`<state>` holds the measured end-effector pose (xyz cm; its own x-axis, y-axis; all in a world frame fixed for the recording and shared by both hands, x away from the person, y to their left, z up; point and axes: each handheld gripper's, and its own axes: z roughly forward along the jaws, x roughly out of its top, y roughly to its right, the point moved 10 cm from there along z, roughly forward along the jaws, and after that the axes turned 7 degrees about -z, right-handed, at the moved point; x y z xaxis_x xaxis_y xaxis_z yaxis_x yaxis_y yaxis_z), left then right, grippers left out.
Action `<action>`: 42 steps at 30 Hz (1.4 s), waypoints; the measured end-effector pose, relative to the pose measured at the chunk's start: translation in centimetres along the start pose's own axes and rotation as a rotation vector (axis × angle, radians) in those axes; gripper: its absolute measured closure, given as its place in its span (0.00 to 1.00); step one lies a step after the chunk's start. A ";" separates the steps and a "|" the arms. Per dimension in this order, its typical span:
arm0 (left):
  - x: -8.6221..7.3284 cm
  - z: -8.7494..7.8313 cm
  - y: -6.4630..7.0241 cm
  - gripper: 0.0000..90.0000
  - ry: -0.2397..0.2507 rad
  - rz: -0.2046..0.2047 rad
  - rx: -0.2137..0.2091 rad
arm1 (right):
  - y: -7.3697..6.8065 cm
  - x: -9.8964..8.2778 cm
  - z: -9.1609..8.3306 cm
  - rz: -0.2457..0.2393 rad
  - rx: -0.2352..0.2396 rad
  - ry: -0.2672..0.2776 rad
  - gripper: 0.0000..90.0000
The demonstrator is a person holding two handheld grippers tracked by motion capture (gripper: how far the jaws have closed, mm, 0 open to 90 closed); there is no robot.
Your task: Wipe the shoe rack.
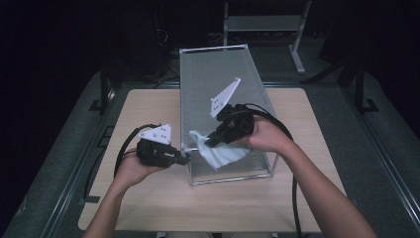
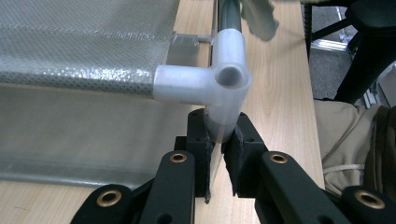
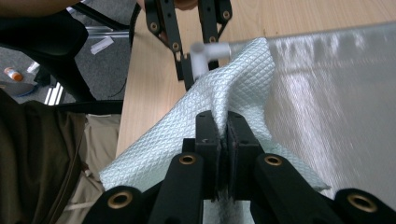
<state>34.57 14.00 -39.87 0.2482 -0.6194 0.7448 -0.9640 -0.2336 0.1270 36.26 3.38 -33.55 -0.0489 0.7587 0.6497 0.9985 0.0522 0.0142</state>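
A tall box of silvery mesh (image 1: 218, 74) on a thin frame stands tilted on the table. My left gripper (image 1: 185, 159) is shut on the box's near left corner. In the left gripper view its pads (image 2: 232, 149) clamp the leg of the white plastic corner piece (image 2: 205, 84). My right gripper (image 1: 208, 144) is over the box's near face, shut on a pale quilted cloth (image 1: 223, 154). In the right gripper view a fold of that cloth (image 3: 238, 79) is pinched between the black jaws (image 3: 223, 123). Its far end lies against the corner piece (image 3: 208, 51) held by the left gripper (image 3: 189, 70).
The wooden table (image 1: 148, 198) has bare room in front of and beside the box. A grey metal stand (image 1: 262, 22) is behind the table. Black cables trail from both grippers. A dark chair base (image 3: 42, 42) and a small bottle (image 3: 13, 73) are on the floor.
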 end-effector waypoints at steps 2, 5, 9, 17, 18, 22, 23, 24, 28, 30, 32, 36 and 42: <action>0.0 0.0 0.1 0.89 -0.003 0.004 0.001 | -0.1 0.9 0.8 -0.018 0.003 0.008 0.94; -0.3 -0.3 0.0 0.89 -0.008 0.007 0.004 | -0.3 1.6 1.5 -0.035 0.015 0.024 0.94; -0.7 -0.8 0.0 0.89 -0.001 0.002 0.006 | -0.3 0.0 0.0 -0.002 0.021 0.022 0.94; -1.4 -1.7 -0.2 0.89 0.005 -0.015 0.026 | -0.5 -5.6 -4.8 0.090 -0.004 -0.002 0.94; -1.4 -1.8 -0.2 0.89 0.003 -0.015 0.026 | -0.5 -5.9 -5.1 0.093 -0.009 -0.003 0.94; -1.5 -1.8 -0.3 0.89 0.000 -0.016 0.029 | -0.7 -6.5 -5.6 0.102 -0.026 -0.003 0.94; -1.5 -1.9 -0.3 0.89 0.002 -0.019 0.029 | -0.7 -6.5 -5.6 0.098 -0.028 -0.005 0.94; -1.5 -1.9 -0.3 0.89 0.003 -0.021 0.027 | -0.7 -6.4 -5.5 0.101 -0.025 -0.009 0.94; -1.5 -1.8 -0.2 0.89 -0.001 -0.013 0.022 | -0.6 -4.9 -4.2 0.078 -0.011 0.007 0.94; -1.5 -1.8 -0.2 0.89 -0.002 -0.010 0.022 | -0.6 -3.5 -3.0 0.055 -0.001 0.021 0.94; -1.5 -1.8 -0.2 0.89 -0.001 -0.009 0.021 | -0.6 -2.1 -1.8 0.035 0.004 0.038 0.94; -1.8 -2.2 -0.4 0.89 0.003 -0.009 0.018 | -0.7 -1.4 -1.1 0.023 0.017 0.042 0.94; -2.2 -2.8 -0.8 0.89 0.011 -0.023 0.029 | -0.8 -5.3 -4.5 0.087 -0.018 0.039 0.94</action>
<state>34.51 17.62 -39.82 0.2693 -0.6052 0.7491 -0.9548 -0.2696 0.1254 35.81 -3.56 -33.57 0.0390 0.7338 0.6782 0.9992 -0.0250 -0.0304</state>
